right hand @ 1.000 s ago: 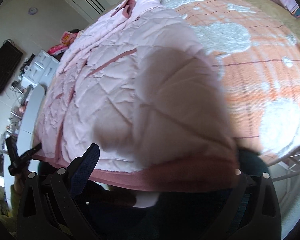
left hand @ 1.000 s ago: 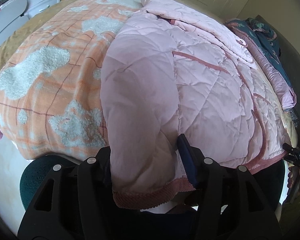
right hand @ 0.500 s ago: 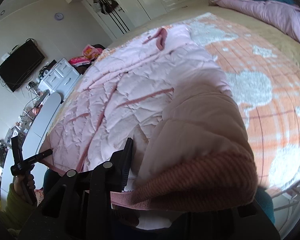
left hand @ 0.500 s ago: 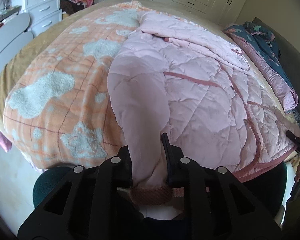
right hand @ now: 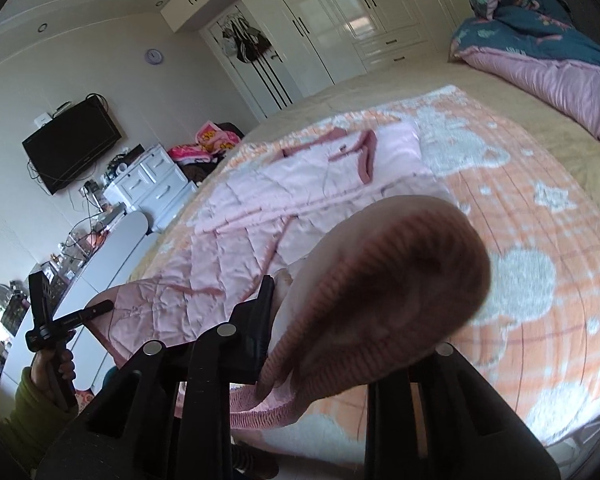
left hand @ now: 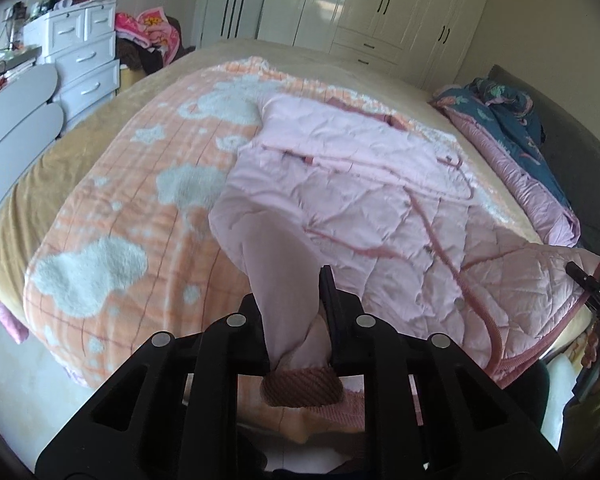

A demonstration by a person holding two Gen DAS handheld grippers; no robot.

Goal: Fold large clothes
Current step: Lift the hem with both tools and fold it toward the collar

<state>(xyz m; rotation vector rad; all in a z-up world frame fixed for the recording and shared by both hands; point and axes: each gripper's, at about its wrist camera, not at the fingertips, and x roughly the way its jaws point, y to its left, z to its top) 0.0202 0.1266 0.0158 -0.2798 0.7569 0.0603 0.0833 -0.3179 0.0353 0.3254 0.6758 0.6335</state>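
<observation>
A pink quilted jacket (left hand: 380,200) lies spread on the bed, front up, its collar (right hand: 364,156) at the far end. My left gripper (left hand: 296,300) is shut on the jacket's left sleeve (left hand: 276,264) just above the ribbed cuff (left hand: 300,392), which hangs behind the fingers. In the right wrist view my right gripper (right hand: 312,304) is closing its jaws on the other sleeve. That sleeve's ribbed cuff (right hand: 380,300) bulges up and hides the right finger. Both sleeve ends are lifted off the bed. Each gripper also shows at the edge of the other's view, the left gripper (right hand: 72,316) in a hand.
An orange blanket with white patches (left hand: 120,220) covers the bed under the jacket. A blue and pink quilt (left hand: 520,140) is bunched along the right side. White drawers (left hand: 84,60), a wardrobe (left hand: 380,12) and a wall television (right hand: 72,144) stand beyond the bed.
Both grippers went from open around the sleeve ends to closed on them, then rose and pulled back. The sleeves now hang lifted from the jaws and more of the room shows.
</observation>
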